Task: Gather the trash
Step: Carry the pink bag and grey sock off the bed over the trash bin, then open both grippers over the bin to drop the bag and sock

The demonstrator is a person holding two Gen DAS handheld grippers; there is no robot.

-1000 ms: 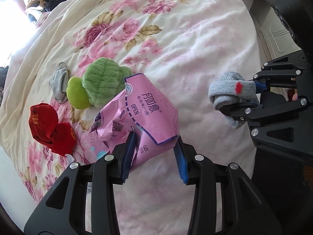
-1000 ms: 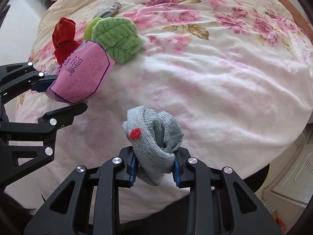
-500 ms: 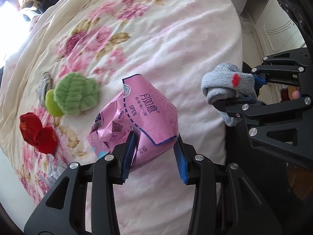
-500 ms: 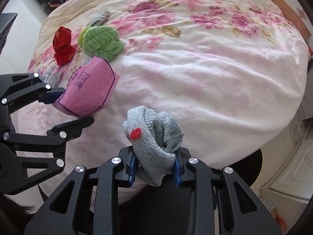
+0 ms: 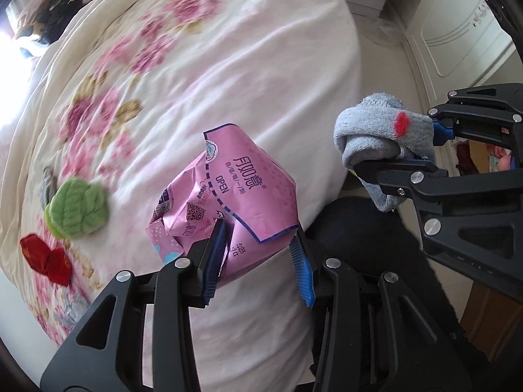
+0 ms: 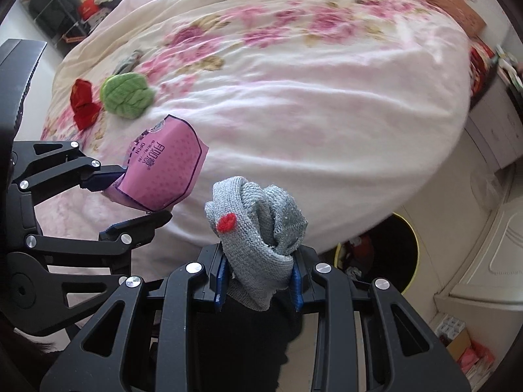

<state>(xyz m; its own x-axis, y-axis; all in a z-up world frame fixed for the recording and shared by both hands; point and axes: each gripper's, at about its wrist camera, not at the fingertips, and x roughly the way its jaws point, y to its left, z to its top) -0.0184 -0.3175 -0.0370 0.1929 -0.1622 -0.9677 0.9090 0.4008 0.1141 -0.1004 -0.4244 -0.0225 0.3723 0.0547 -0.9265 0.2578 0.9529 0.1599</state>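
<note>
Left wrist view: the left gripper (image 5: pixel 258 254) clamps a pink wrapper (image 5: pixel 242 192) above the floral quilt (image 5: pixel 228 65) edge

Right wrist view: the right gripper (image 6: pixel 258 277) pinches a grey sock (image 6: pixel 258 228) (red dot) beyond that quilt's edge, near a yellow-rimmed bin (image 6: pixel 408 261)

One pink wrapper (image 5: pixel 242 192), one grey sock (image 6: pixel 258 232), one green slipper (image 5: pixel 78 209), one red cloth (image 5: pixel 44 256) and one bin (image 6: pixel 389 258) show.
</note>
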